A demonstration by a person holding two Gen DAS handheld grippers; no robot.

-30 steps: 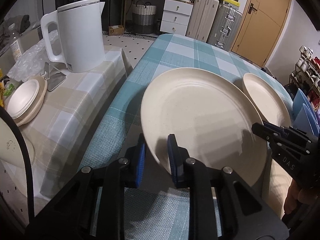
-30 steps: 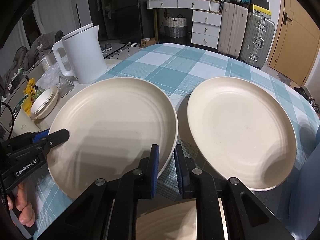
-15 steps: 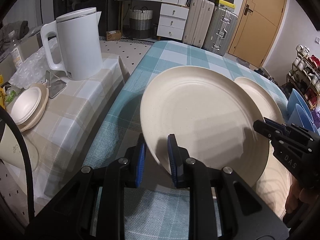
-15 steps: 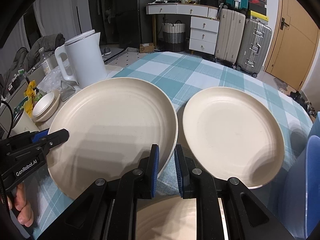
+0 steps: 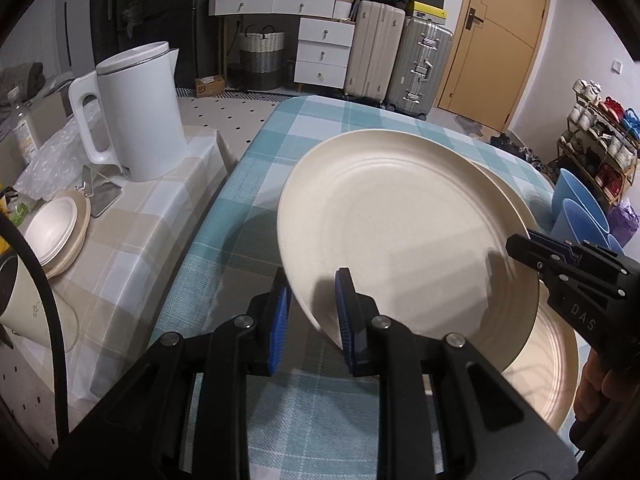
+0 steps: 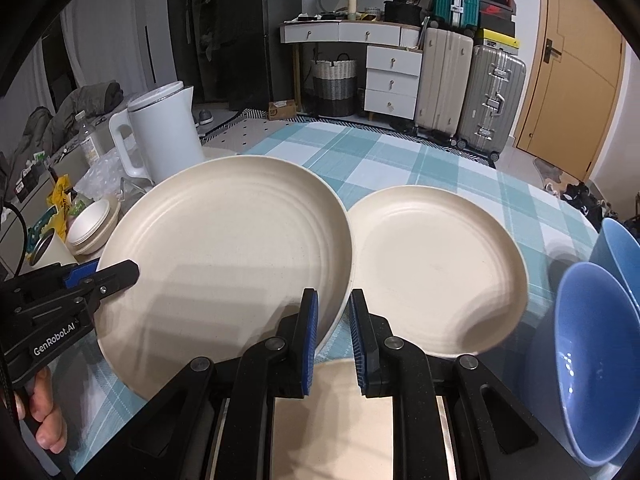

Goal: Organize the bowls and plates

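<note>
A large cream plate (image 5: pixel 404 236) is held in the air over the teal checked table (image 5: pixel 256 184), tilted. My left gripper (image 5: pixel 310 312) is shut on its near left rim. My right gripper (image 6: pixel 333 326) is shut on its right rim; it also shows in the left wrist view (image 5: pixel 560 264). In the right wrist view the held plate (image 6: pixel 228 248) overlaps the left edge of a second cream plate (image 6: pixel 436 268) lying on the table. A third cream plate (image 6: pixel 340 412) lies under the right gripper. Two blue bowls (image 6: pixel 596 360) stand at the right.
A white kettle (image 5: pixel 136 116) stands on the beige checked side table (image 5: pixel 132 232) at the left, with stacked cream bowls (image 5: pixel 56 236) and a paper cup (image 5: pixel 32 308) near it. Suitcases, drawers and a door are behind the table.
Both grippers have lifted the large plate higher and carried it to the right, so it now overlaps the second plate. The blue bowls have come into the right wrist view.
</note>
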